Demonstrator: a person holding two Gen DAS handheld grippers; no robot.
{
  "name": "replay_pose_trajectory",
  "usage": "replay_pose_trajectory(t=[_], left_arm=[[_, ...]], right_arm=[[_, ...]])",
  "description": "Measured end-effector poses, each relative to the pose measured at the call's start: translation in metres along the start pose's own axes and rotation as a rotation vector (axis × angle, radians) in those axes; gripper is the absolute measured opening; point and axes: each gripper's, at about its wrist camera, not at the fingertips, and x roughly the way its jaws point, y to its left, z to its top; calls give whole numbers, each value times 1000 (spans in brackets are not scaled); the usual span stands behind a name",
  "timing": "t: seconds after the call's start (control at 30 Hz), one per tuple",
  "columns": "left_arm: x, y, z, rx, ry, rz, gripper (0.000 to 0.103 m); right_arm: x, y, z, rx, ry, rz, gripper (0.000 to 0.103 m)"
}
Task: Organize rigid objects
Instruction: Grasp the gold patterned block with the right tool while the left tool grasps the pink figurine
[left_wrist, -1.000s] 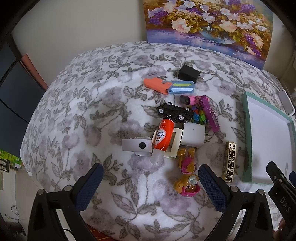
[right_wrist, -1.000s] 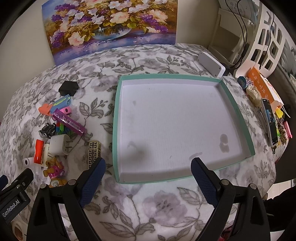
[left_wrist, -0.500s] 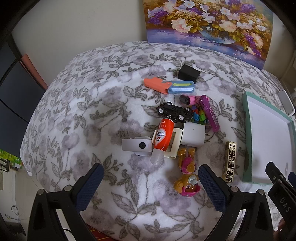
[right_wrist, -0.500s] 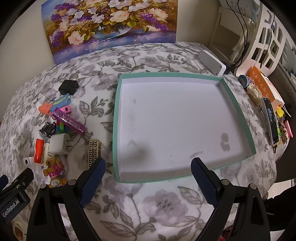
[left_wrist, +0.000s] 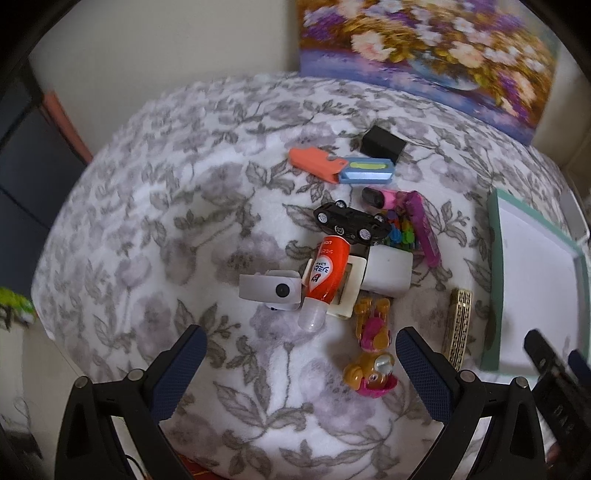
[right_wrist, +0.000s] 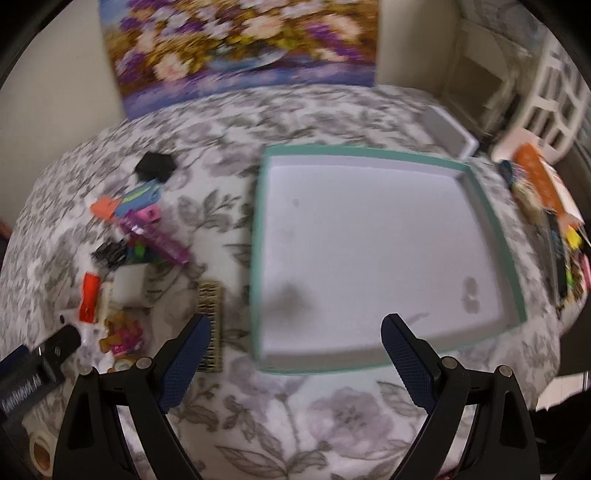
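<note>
A heap of small objects lies on the floral blanket: an orange tube (left_wrist: 325, 271), a white charger cube (left_wrist: 388, 271), a black toy car (left_wrist: 351, 221), a purple bar (left_wrist: 423, 229), a pink and gold toy figure (left_wrist: 371, 354), a gold patterned bar (left_wrist: 458, 332), a white camera-like gadget (left_wrist: 269, 290). My left gripper (left_wrist: 299, 363) hovers open just in front of the heap, holding nothing. A green-rimmed white tray (right_wrist: 480, 206) sits empty to the right of the heap. My right gripper (right_wrist: 295, 349) is open over the tray's near edge, and this view is blurred.
An orange piece (left_wrist: 314, 162), a blue case (left_wrist: 365, 171) and a black block (left_wrist: 382, 144) lie further back. A flower painting (left_wrist: 424, 55) leans on the wall. Cluttered items (right_wrist: 546, 206) and a white box (right_wrist: 448, 133) sit beyond the tray's right side.
Both views have shifted slightly and blurred; the right gripper has swung a little to the left, so the tray sits further right in its view. Nothing was picked up.
</note>
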Motion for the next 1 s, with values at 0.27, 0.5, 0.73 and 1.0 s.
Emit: replay_pose_trajectory(t=[0.27,0.5,0.73,1.0], left_arm=[[13,12,2,-97,58,-51,103],[21,8,6,-124,84,-106,102],[26,-7,6,-81,102,-135,92],[35,-8,6,-102,142,-183,84]], right_arm=[[8,28,0,-121,10,112,79],[31,32,3,-141,91,146,54],[30,33,4,-138,95,167,45],[27,42,3,-177,87,193,39]])
